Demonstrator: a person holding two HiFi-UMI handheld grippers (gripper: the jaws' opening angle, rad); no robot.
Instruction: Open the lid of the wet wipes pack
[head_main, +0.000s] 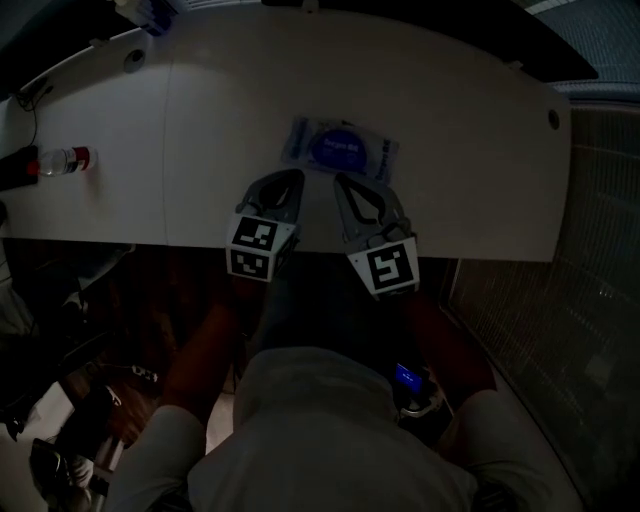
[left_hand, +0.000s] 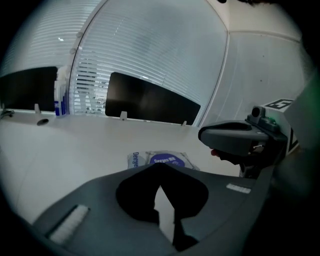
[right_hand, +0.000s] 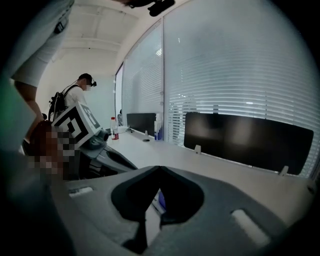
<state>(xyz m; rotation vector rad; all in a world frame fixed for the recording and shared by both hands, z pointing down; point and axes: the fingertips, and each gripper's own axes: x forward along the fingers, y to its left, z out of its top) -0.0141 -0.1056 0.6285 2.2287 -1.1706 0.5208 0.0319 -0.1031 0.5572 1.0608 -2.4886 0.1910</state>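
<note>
wet wipes pack (head_main: 338, 147) near front edge of table (head_main: 200, 150) | left gripper (head_main: 290, 179), right gripper (head_main: 345, 183) pinched closed, empty | prob pin pack, flick lid (head_main: 346, 152)

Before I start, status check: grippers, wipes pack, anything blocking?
Left gripper shut, empty. Right gripper shut, empty. Wet wipes pack flat on table, lid closed. Nothing blocking.

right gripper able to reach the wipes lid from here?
Probably yes: the pack lies flat just ahead of the right gripper, only table between; left gripper sits alongside, not across.
</note>
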